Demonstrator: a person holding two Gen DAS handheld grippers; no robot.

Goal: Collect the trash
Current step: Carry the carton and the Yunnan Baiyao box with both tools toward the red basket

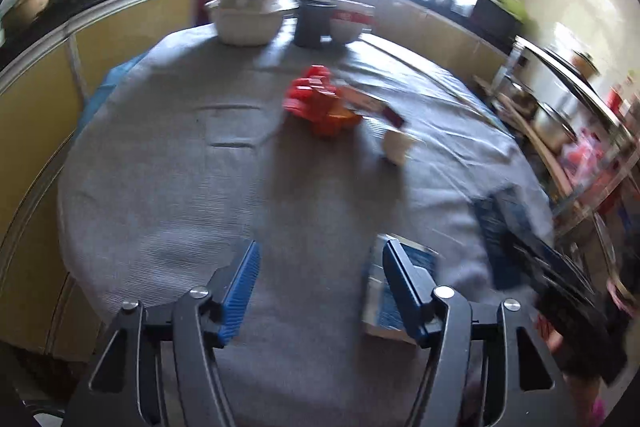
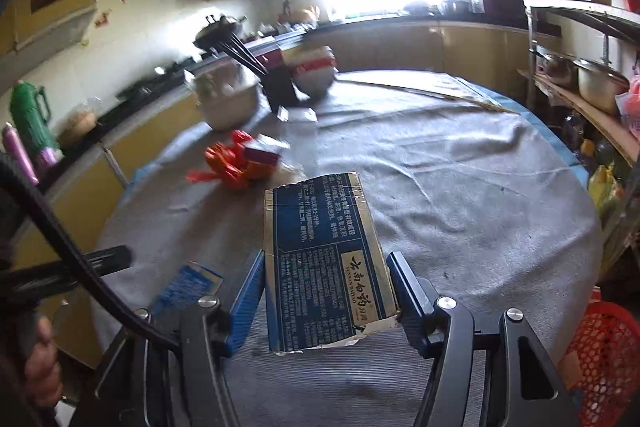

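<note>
My right gripper (image 2: 325,259) is shut on a dark blue and gold carton (image 2: 324,259), holding it tilted above the grey tablecloth (image 2: 460,187). My left gripper (image 1: 320,255) is open and empty over the near part of the table (image 1: 180,187). A small blue and white box (image 1: 386,291) lies just behind the left gripper's right finger; it also shows in the right wrist view (image 2: 186,285). A pile of red and orange wrappers (image 1: 320,99) with a purple and white packet (image 1: 370,103) lies mid-table; the pile also shows in the right wrist view (image 2: 236,163). A white crumpled piece (image 1: 396,145) lies right of it.
A white pot (image 1: 248,15), a dark holder with chopsticks (image 2: 280,83) and a red and white bowl (image 1: 350,25) stand at the far edge. A red mesh basket (image 2: 596,351) sits below the table's right side. Shelves with pots (image 2: 592,83) stand right; yellow cabinets (image 1: 36,99) left.
</note>
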